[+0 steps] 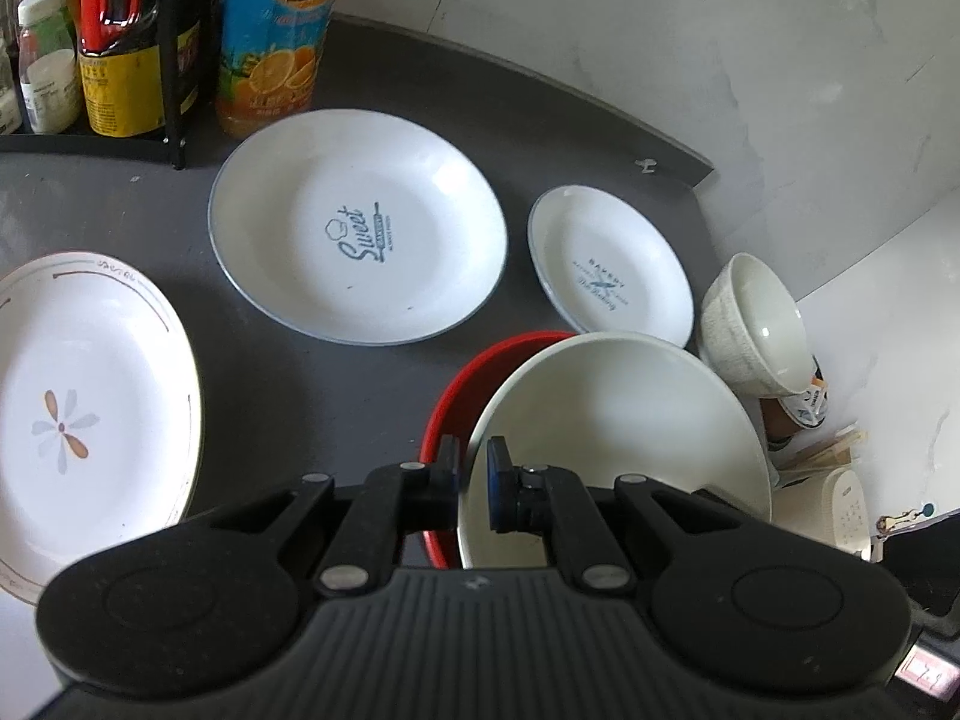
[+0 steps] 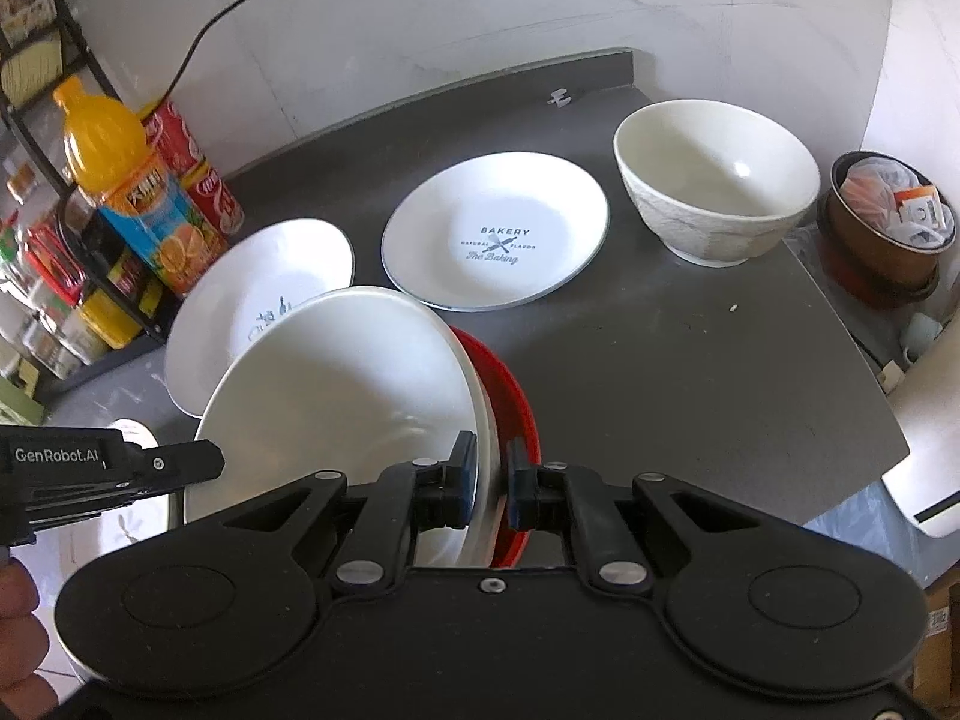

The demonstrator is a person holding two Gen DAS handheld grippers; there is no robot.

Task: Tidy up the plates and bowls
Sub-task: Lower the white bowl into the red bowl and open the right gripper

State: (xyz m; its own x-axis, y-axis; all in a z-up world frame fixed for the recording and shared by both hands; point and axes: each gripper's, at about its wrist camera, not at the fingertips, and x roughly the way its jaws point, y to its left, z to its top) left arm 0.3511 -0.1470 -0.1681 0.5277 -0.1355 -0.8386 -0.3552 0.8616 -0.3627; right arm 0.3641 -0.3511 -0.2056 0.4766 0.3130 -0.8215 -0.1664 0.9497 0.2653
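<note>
White bowl (image 1: 612, 438) sits tilted inside the red bowl (image 1: 474, 372) above the grey bench (image 1: 336, 396). The left gripper (image 1: 473, 480) has its jaws pinched on one rim, the right gripper (image 2: 487, 474) on the opposite rim, probably steadying the nested pair for stacking.

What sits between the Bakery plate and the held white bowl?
Nothing: in the right wrist view only bare dark countertop separates the Bakery plate from the held white bowl.

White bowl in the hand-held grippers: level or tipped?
Tipped. The white bowl leans steeply against the red bowl, its opening facing sideways.
</note>
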